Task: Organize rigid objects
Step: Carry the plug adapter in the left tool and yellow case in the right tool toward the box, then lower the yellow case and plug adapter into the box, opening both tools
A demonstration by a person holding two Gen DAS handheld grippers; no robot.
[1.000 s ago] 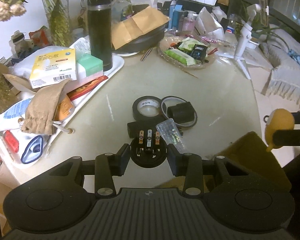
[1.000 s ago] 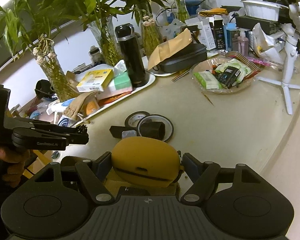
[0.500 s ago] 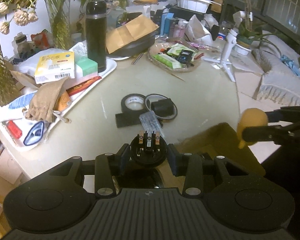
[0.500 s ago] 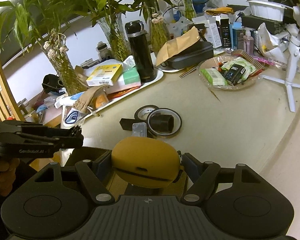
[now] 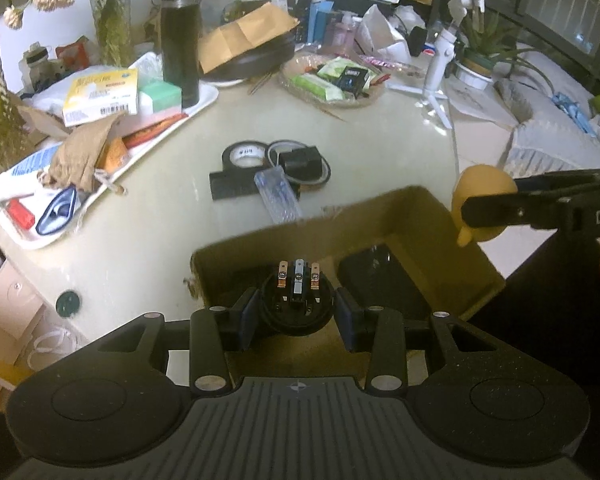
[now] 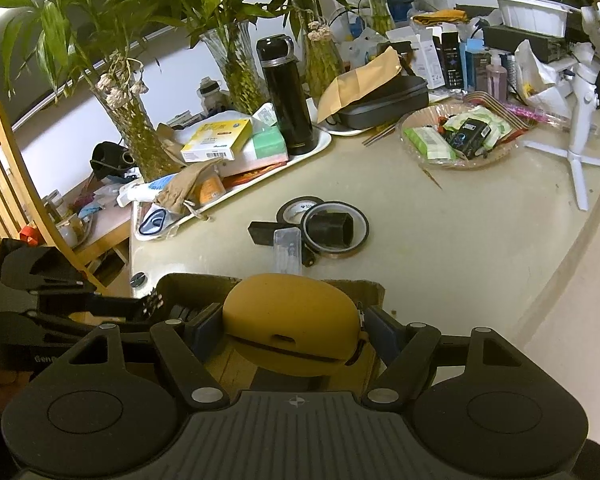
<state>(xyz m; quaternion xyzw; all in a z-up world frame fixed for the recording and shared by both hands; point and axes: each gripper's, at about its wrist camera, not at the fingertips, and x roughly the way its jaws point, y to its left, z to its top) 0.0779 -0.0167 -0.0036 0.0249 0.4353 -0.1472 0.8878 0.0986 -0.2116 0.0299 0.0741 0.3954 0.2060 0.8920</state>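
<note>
Both our grippers are loaded. Left gripper (image 5: 296, 314) pinches a round black plug (image 5: 298, 300) with three metal prongs, held over the open cardboard box (image 5: 380, 220) at 6 o'clock of the table (image 5: 380, 140). Right gripper (image 6: 290, 330) clamps a yellow case (image 6: 292, 320) at the box's near edge; in the left view it sits at 3 o'clock, just outside the box wall.

Left to sort, at 12 o'clock from the box: tape roll (image 5: 243, 156), black block (image 5: 236, 188), clear tube (image 5: 278, 198), and a thin ring (image 6: 334, 228) with a dark cube inside.

Risks, as we judge them: the two grippers are close together over one box, so they could knock into each other. The plug, if let go from above, may bounce off a dark item already inside. The case is rounded and smooth, so it could slip or land outside the wall.

Writing: right gripper arm shows "DA", left shows "Gen", both cut off. The yellow carton (image 5: 100, 96) has print and a barcode, too blurred to read.
</note>
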